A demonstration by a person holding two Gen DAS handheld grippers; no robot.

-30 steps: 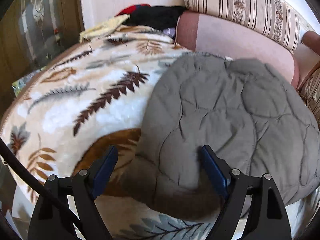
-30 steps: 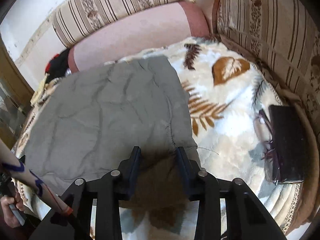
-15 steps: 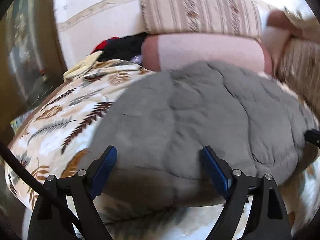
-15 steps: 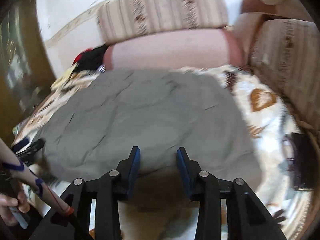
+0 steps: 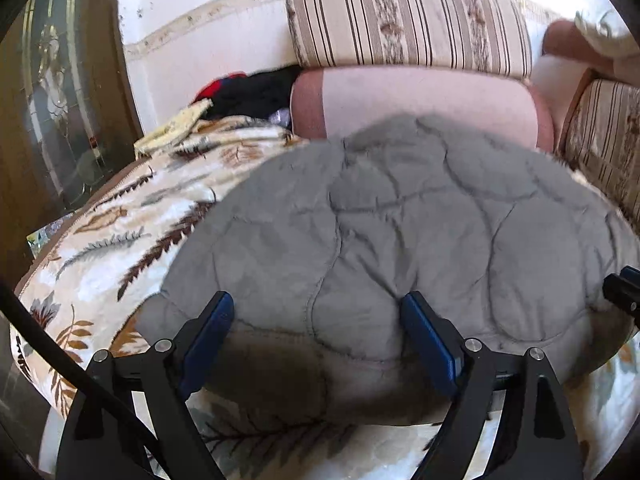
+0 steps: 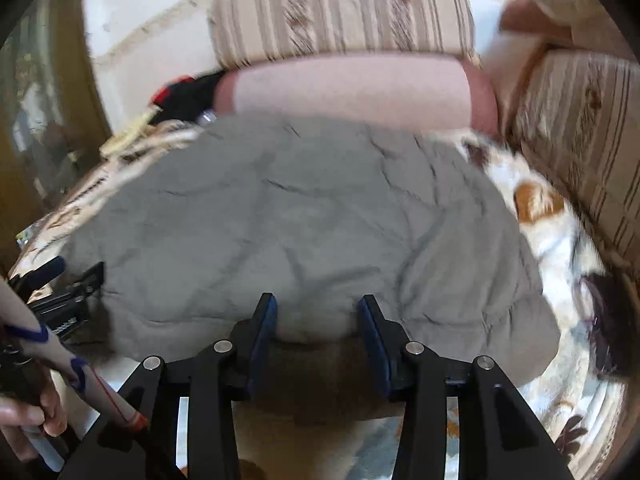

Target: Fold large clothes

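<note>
Grey quilted garment (image 5: 400,236) spread over leaf-patterned fleece blanket (image 5: 100,248) on a sofa, far edge up against the pink bolster (image 5: 420,100), near edge folded thick and facing both wrist cameras. Left gripper (image 5: 316,332) at that near edge, jaws spread wide, blue pads either side of the padded hem, not closed on it. Right gripper (image 6: 316,328) at the same edge further right, jaws partly spread, a bulge of grey fabric between the pads; cannot tell whether pinched. Striped cushion (image 5: 408,20) above the bolster, black and red clothes (image 5: 248,92) heaped at far left, dark glasses (image 6: 600,312) on the blanket at right, blurred.
</note>
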